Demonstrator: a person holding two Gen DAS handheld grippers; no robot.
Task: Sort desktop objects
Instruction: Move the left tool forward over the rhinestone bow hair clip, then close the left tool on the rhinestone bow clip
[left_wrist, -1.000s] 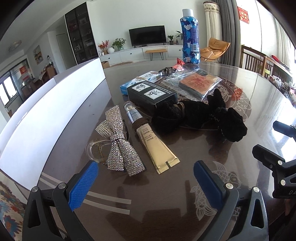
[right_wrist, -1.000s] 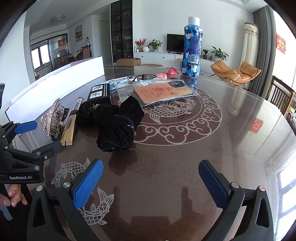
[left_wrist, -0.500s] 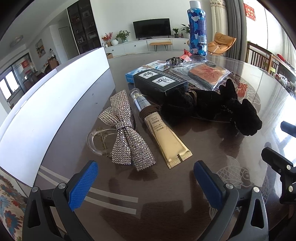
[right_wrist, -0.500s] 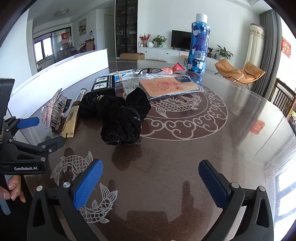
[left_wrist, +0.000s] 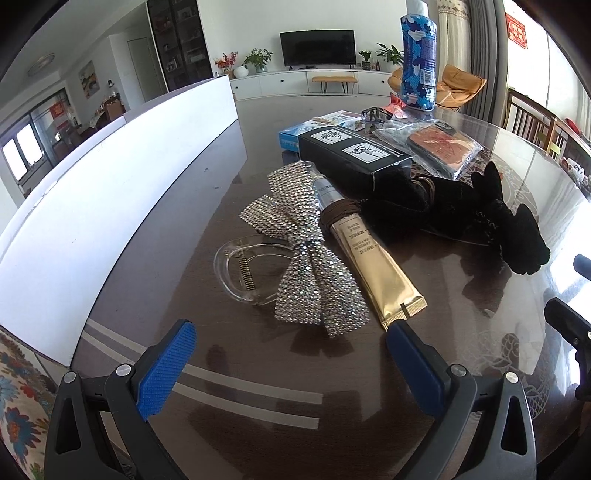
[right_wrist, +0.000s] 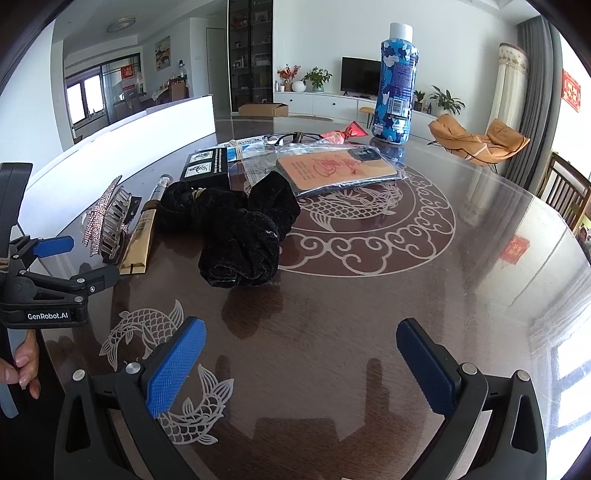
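A rhinestone bow hair clip (left_wrist: 306, 254) lies on the dark table just ahead of my open, empty left gripper (left_wrist: 291, 354). A gold tube (left_wrist: 373, 266) lies beside the bow on its right, its crimped end near my right fingertip. Behind them are a black box (left_wrist: 354, 155), a black velvet scrunchie (left_wrist: 461, 214) and a bagged phone case (left_wrist: 439, 144). My right gripper (right_wrist: 301, 354) is open and empty above the table, short of the scrunchie (right_wrist: 240, 229). The left gripper (right_wrist: 74, 262) shows at that view's left edge beside the clip (right_wrist: 107, 221).
A tall blue camouflage bottle (right_wrist: 395, 85) stands at the far side, with a red wrapper (right_wrist: 340, 134), glasses and a blue box (left_wrist: 306, 129) near it. A white panel (left_wrist: 92, 184) runs along the table's left edge. Chairs stand at the right.
My left gripper has moved forward and lower toward the bow clip and gold tube. My right gripper has moved forward toward the scrunchie. No object has moved.
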